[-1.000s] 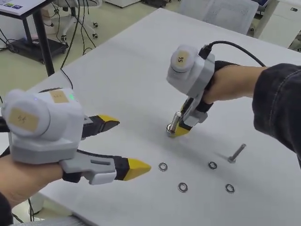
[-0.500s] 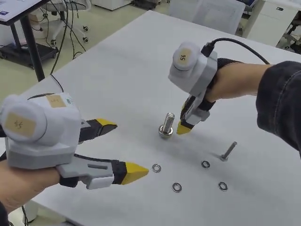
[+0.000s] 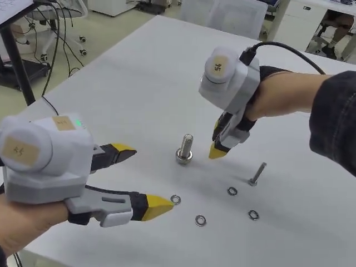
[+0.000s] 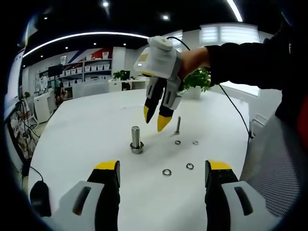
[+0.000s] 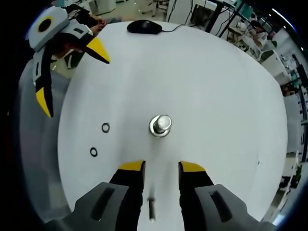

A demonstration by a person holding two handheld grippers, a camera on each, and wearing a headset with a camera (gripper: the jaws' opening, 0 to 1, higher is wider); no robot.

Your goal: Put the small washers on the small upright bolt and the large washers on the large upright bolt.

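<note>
Your right gripper (image 3: 218,143) hangs just beside the large bolt (image 3: 184,149), jaws parted a little and empty. Its own view looks down on the bolt top, so the shaft stands free for loading. Your left gripper (image 3: 142,177) is spread wide, empty, low by the nearest washer (image 3: 176,199), likely poised for that pick. Four lie loose on the table (image 3: 139,83), near the small bolt (image 3: 257,174), upright at right. Which are large is too small to tell.
</note>
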